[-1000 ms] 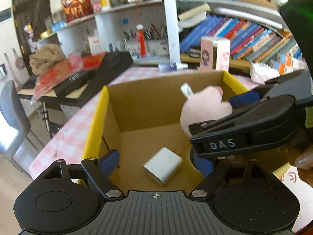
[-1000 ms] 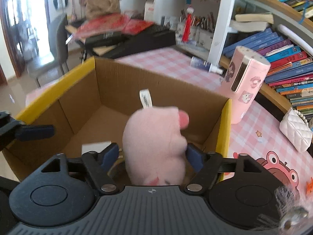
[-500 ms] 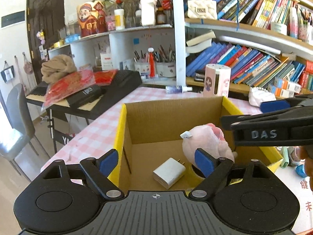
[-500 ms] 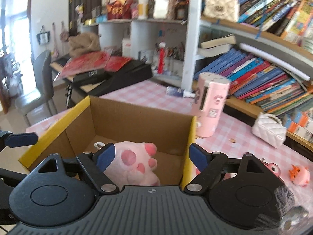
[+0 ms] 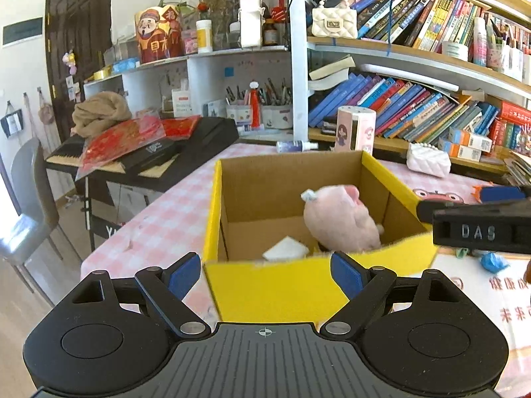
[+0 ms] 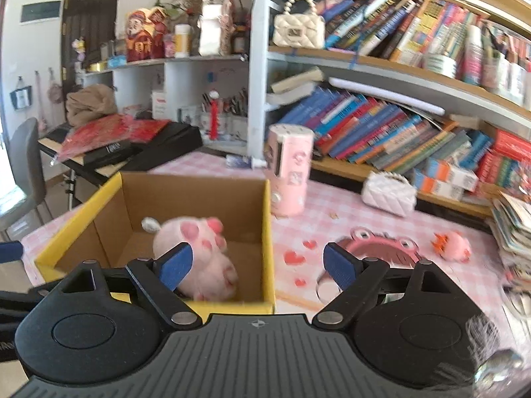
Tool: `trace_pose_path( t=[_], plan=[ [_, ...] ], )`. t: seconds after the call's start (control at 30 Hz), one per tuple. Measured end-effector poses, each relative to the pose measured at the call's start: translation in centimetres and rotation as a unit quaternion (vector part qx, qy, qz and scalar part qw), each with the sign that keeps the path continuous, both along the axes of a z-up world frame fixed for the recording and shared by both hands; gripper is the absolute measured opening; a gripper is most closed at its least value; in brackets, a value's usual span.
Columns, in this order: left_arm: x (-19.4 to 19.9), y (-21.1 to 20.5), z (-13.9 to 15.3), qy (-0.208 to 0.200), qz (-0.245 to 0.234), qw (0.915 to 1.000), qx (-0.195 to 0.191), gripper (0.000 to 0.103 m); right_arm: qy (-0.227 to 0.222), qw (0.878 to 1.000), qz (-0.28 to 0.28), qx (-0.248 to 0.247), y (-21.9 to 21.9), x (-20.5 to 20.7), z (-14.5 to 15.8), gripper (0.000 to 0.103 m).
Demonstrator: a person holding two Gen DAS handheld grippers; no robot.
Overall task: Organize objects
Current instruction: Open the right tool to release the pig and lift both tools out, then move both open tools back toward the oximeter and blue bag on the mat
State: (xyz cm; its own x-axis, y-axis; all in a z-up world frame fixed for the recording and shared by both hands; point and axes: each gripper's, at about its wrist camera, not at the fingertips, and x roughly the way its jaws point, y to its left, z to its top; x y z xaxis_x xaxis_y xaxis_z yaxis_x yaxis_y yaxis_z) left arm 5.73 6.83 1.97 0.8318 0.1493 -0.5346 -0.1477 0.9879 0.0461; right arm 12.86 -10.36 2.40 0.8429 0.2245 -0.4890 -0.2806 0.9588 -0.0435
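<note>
bookshelf (image 5: 415, 59), keyboard (image 5: 149, 156), grey chair (image 5: 30, 205)

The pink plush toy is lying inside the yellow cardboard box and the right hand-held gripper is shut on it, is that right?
Not quite. The pink plush toy does lie inside the yellow cardboard box, but the right hand-held gripper is open and holds nothing; its blue fingers stand wide apart above the box's near edge. The right wrist view shows this.

On the table (image 5: 159, 229) stands a box (image 5: 298, 285). Inside it, a plush toy (image 5: 341, 225) lies at three o'clock of a charger (image 5: 285, 248). Behind the box, at twelve o'clock, stands a canister (image 5: 355, 129).
</note>
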Motion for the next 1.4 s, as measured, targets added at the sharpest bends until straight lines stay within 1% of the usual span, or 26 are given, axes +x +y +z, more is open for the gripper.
trace_pose_path(
  t=[0.33, 0.7, 0.87, 1.13, 1.4],
  plan=[
    [-3.7, -0.2, -0.7, 0.026, -0.017, 0.9995, 0.002, 0.088, 0.038, 0.999, -0.009, -0.037, 0.5, -5.6, -2.5, 0.089],
    [-6.4, -0.6, -1.5, 0.051, -0.029, 0.9983, 0.006, 0.088, 0.069, 0.996, -0.021, -0.043, 0.2, -9.0, -3.8, 0.091],
    [-7.0, -1.0, -1.8, 0.062, -0.039, 0.9973, 0.007, 0.088, 0.080, 0.995, -0.025, -0.046, 0.0, -10.2, -4.2, 0.092],
    [-7.8, -2.2, -2.4, 0.077, -0.073, 0.9943, 0.009, 0.088, 0.094, 0.993, -0.043, -0.049, -0.9, -11.8, -4.8, 0.095],
    [-8.0, -3.9, -3.0, 0.086, -0.115, 0.9897, 0.004, 0.088, 0.106, 0.990, -0.080, -0.052, -2.6, -13.2, -5.3, 0.096]
  ],
)
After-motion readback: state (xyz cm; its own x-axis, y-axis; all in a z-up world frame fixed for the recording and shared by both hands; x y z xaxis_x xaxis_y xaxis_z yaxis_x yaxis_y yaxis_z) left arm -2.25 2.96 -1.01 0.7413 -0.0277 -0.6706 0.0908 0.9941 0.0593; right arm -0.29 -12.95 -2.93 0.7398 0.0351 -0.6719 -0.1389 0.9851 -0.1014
